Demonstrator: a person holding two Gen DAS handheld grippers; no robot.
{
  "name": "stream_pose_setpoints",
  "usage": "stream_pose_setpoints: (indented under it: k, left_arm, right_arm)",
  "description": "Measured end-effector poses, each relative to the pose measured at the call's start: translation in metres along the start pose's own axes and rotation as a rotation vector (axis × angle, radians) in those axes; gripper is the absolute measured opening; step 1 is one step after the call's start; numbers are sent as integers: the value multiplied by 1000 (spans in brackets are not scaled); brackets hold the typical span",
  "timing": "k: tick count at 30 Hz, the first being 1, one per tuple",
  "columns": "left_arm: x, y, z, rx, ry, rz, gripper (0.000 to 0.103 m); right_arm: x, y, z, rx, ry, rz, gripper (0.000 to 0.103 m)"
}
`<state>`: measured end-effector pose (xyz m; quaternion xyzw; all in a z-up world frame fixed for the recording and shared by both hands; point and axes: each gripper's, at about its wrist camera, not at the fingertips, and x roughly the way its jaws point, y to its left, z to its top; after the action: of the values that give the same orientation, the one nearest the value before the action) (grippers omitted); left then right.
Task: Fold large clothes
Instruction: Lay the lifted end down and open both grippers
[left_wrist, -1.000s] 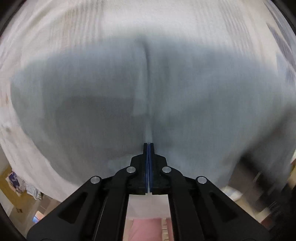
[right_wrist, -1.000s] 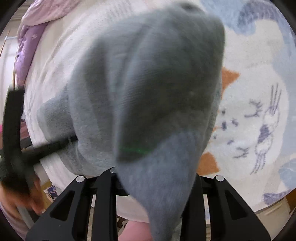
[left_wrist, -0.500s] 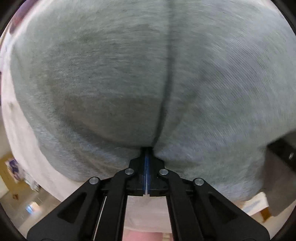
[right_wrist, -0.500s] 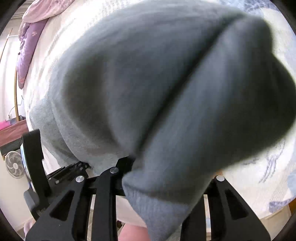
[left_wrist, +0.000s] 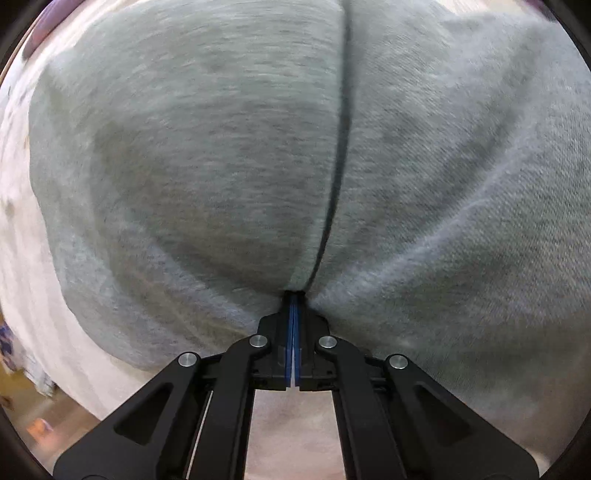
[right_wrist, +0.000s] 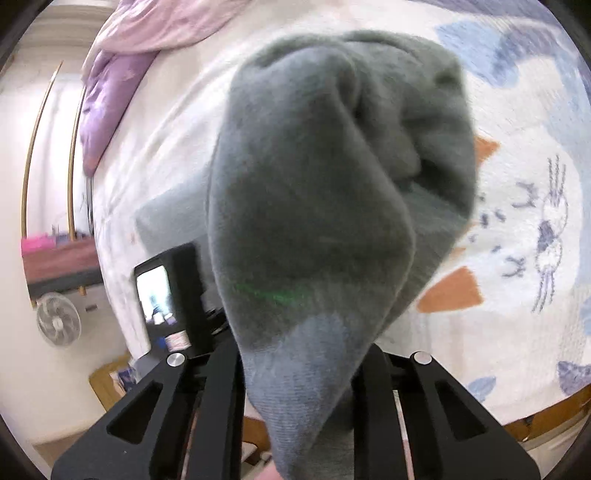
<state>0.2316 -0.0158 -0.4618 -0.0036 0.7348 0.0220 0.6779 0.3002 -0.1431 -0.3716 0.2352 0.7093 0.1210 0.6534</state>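
While steeply tilted, R claw (right_wrist: 299, 354) closing on garment (right_wrist: 314, 206)

text: none legible | labels: none | brands: none | numbers: none | signs: none

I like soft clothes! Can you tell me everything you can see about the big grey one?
The grey garment looks like thick, soft, fuzzy knit. It is bunched and hanging, not flat, above a white bedspread with blue cats. A dark fold line runs down its middle to the left gripper, which is shut on it. Its ribbed hem drapes over the right gripper, hiding the fingertips; those jaws are closing on it.
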Motion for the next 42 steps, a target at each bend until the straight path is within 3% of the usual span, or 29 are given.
stream_pose_setpoints:
  k: [3, 5, 7, 11, 13, 19, 24, 25, 28, 29, 31, 34, 36, 37, 38, 39, 42]
  left_arm:
    - [4, 15, -21, 33, -20, -12, 0]
    - [-3, 29, -29, 18, 5, -80, 0]
    - [-25, 49, -33, -13, -15, -138, 0]
    - [-76, 116, -44, 8, -99, -172, 0]
    - [-89, 149, -42, 6, -136, -189, 0]
    - [-105, 246, -41, -67, -172, -210, 0]
    - [-108, 296, -31, -107, -160, -185, 0]
    - [-103, 310, -27, -129, -150, -186, 0]
    - [-97, 331, -15, -172, -123, -178, 0]
    - [-98, 342, -22, -185, -119, -178, 0]
    - [-103, 354, -24, -202, -117, -193, 0]
    - [-107, 343, -14, -192, -120, -210, 1]
    - [-114, 328, -8, -158, -131, -271, 1]
    - [-112, 322, 0, -146, -131, -306, 9]
    - [-110, 313, 3, -134, -124, -363, 49]
    - [-104, 302, 8, -125, -123, -399, 65]
    - [-76, 274, 21, -138, -75, -516, 69]
  right_arm:
    - [4, 42, -1, -62, 7, 6, 13]
    - [-2, 44, 1, -99, 6, -2, 13]
    - [-6, 59, -12, -143, 3, 14, 14]
    - [2, 105, -13, -185, 20, 41, 14]
    - [20, 131, -12, -225, 37, 26, 14]
    - [84, 161, -16, -244, 116, -24, 14]
    - [149, 178, -11, -242, 157, -109, 15]
    - [162, 179, -10, -237, 167, -127, 25]
    - [183, 181, -7, -189, 210, -60, 78]
    - [179, 186, -9, -194, 202, -37, 86]
    - [166, 194, -12, -242, 165, -37, 86]
    - [137, 197, -12, -250, 97, -74, 86]
    - [112, 185, -12, -232, 46, -95, 87]
    - [97, 175, -14, -226, 9, -122, 88]
    - [90, 163, -15, -218, -14, -149, 89]
    - [82, 157, -17, -199, -37, -192, 90]
    - [62, 132, -22, -102, -69, -191, 90]
